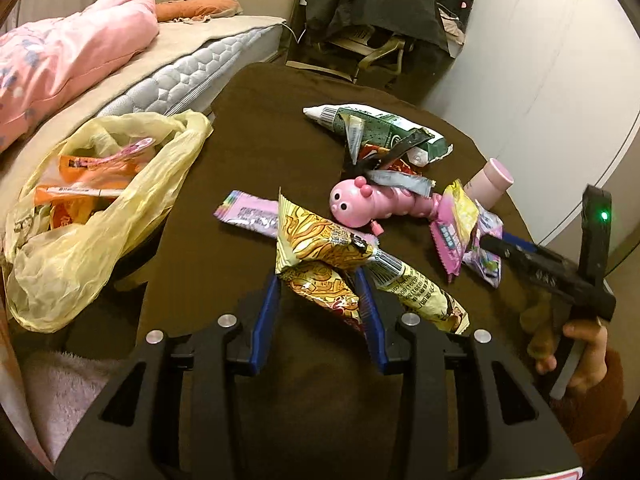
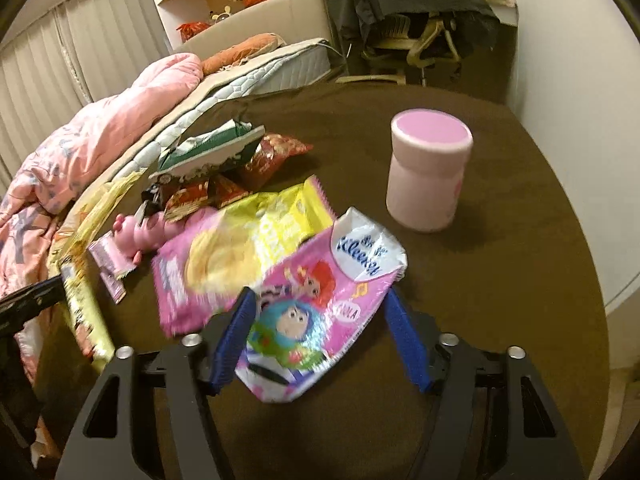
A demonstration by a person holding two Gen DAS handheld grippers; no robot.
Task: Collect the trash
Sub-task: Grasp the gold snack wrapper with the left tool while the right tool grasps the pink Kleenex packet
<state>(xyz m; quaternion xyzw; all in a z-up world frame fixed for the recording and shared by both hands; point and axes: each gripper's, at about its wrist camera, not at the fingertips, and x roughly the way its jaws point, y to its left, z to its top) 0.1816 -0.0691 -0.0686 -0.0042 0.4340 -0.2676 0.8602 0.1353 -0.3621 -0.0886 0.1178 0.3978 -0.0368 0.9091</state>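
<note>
**Both grippers at wrappers on the brown table**

The left gripper [image 1: 320, 280] had its blue jaws pressed against a yellow noodle-print snack wrapper [image 1: 320, 248], the crumpled packet pinched between them at the near edge of the brown-covered round table [image 1: 256, 128]. A second long yellow wrapper with a barcode [image 1: 416, 292] lay just to the right of those jaws, touching the held packet. A purple-pink wrapper [image 1: 248, 216] lay flat just beyond it.

To the left, at the table's edge beside the mattress [image 1: 180, 76], sat the yellow plastic bag [image 1: 100, 216], its mouth open, with orange packets and a pink wrapper inside.

Mid-table lay a pink caterpillar toy [image 1: 360, 200], with a green-and-white packet [image 1: 384, 128] and red wrappers [image 2: 276, 152] farther off.

The right gripper [image 2: 320, 332] had its jaws spread wide on either side of a pink cartoon-print Kleenex tissue pack [image 2: 320, 308]; the left jaw touched the pack's edge, while the right jaw stood apart from it, so the pack was not clamped. A pink-and-yellow wrapper [image 2: 240, 256], blurred, overlapped the pack's far left side. A pink lidded cylindrical container [image 2: 428, 176] stood upright to the far right, apart from the litter. A pink quilt [image 2: 100, 148] covered the bed on the left.
</note>
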